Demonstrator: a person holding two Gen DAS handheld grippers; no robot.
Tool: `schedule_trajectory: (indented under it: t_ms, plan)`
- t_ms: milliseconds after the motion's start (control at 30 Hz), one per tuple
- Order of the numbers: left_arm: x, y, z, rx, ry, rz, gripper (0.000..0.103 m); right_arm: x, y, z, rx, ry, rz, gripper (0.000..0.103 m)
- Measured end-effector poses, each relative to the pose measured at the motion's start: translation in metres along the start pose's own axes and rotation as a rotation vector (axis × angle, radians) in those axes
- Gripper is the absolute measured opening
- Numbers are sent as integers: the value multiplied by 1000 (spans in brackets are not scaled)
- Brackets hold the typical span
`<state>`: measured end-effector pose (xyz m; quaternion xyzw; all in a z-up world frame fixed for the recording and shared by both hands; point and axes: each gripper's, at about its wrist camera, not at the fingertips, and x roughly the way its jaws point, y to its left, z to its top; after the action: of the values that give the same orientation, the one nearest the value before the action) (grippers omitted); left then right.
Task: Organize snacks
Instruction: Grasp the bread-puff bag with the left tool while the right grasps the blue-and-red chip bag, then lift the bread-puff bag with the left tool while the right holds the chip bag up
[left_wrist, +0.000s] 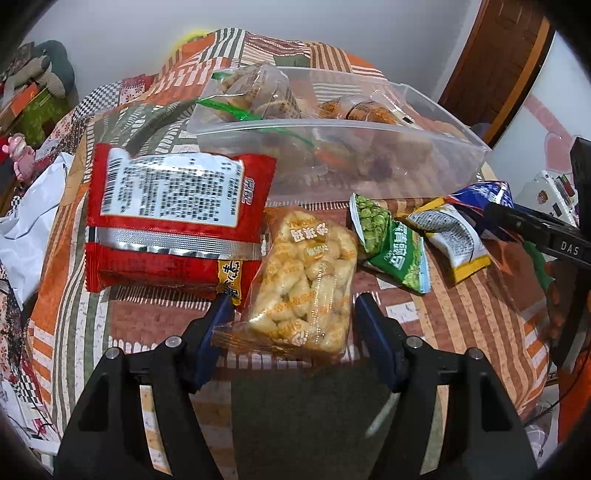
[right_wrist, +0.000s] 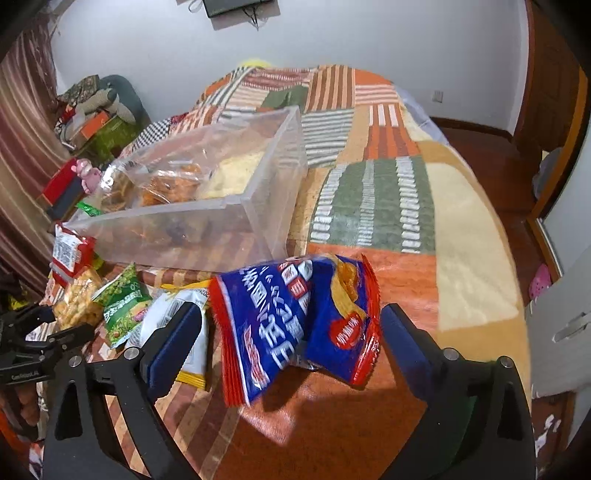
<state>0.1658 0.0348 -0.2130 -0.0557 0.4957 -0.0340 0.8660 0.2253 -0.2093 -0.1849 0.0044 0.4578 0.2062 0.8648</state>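
My left gripper (left_wrist: 291, 314) straddles the puffed-snack pack (left_wrist: 301, 284), jaws apart; my right gripper (right_wrist: 288, 332), likewise apart, flanks the blue packet (right_wrist: 280, 325).

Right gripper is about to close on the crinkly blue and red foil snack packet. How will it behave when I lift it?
The blue and red foil snack packet is already creased and bent between the open right gripper fingers, so it will probably crumple and flop rather than hold shape. Its glossy film may slip. It looks puffy and likely light, so a gentle pinch near the crimped red edge seems safest.
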Motion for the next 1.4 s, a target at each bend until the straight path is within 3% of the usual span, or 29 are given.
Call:
schedule_trajectory:
  t_ms: [233,400,433,500,533,767,1400]
  plan:
    - [7,-7,5,14,-11,-8,67,5,-9,-4,64,11,64,95]
    - [13,-13,8,35,-11,-10,67,-2,-13,-5,81,-17,86,84]
    - [13,-13,9,26,-12,-14,67,-4,-13,-6,84,-23,92,75]
    - [14,-10,10,7,-20,-15,63,-6,-14,-6,85,-31,90,72]
    - [14,-9,10,3,-25,-9,56,-8,-14,-7,80,-37,86,69]
    - [5,-4,7,5,-40,-20,49,-24,-5,-13,29,-70,52,68]
    - [-61,-16,3,14,-170,-84,47,-71,25,4,-20,-205,122,68]
